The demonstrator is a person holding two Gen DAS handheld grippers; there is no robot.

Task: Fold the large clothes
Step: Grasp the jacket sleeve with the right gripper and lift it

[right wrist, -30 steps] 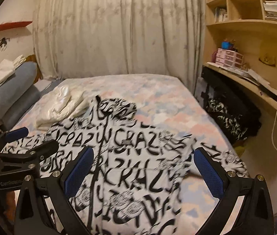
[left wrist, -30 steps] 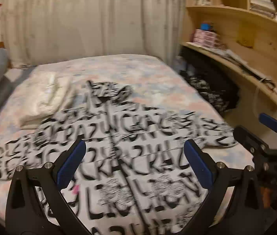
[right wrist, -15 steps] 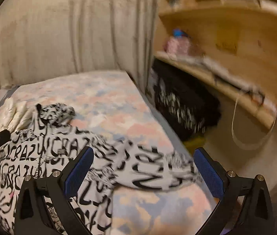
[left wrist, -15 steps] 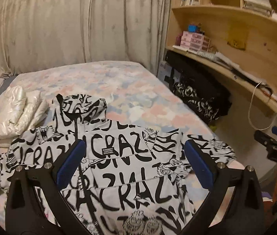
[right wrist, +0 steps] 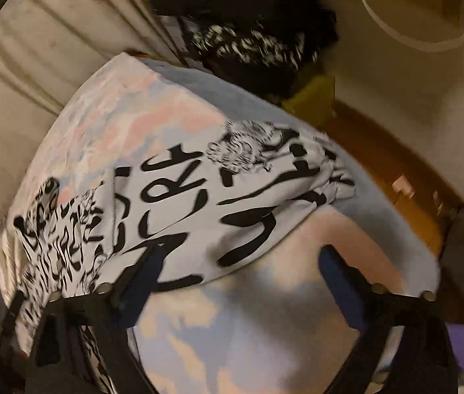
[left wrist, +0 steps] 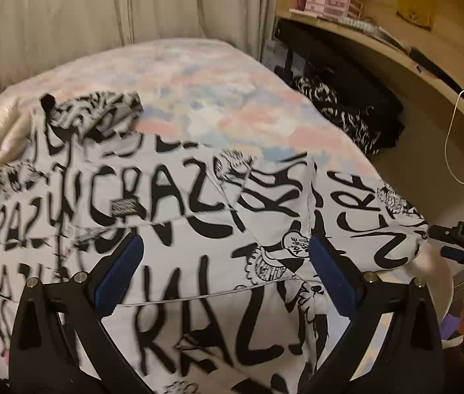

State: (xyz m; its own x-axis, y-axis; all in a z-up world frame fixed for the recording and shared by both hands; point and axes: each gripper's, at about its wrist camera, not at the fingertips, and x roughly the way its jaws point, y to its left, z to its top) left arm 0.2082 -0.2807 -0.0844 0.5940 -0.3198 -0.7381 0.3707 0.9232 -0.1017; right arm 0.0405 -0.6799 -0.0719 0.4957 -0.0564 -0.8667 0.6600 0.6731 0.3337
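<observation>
The hooded garment [left wrist: 199, 216], white with black lettering, lies spread flat on the bed [left wrist: 199, 98]. Its hood [left wrist: 94, 111] points toward the curtain [left wrist: 117, 3]. One sleeve [right wrist: 232, 197] reaches the right edge of the mattress, and the cuff [right wrist: 337, 180] overhangs that edge. The far half of the bed is bare sheet. A narrow floor gap [left wrist: 429, 151] separates the bed from the wooden shelf unit [left wrist: 379, 49]. A dark patterned bundle [left wrist: 347, 115] occupies the recess under the lowest shelf; small pink drawers [left wrist: 327, 0] stand on that shelf.

Left hand-held gripper [left wrist: 225, 272]: jaws spread wide above the garment body, nothing between the pads.

Right hand-held gripper [right wrist: 242, 282]: jaws have just been closing slightly but remain spread, over bare sheet beside the sleeve, gripping nothing.
</observation>
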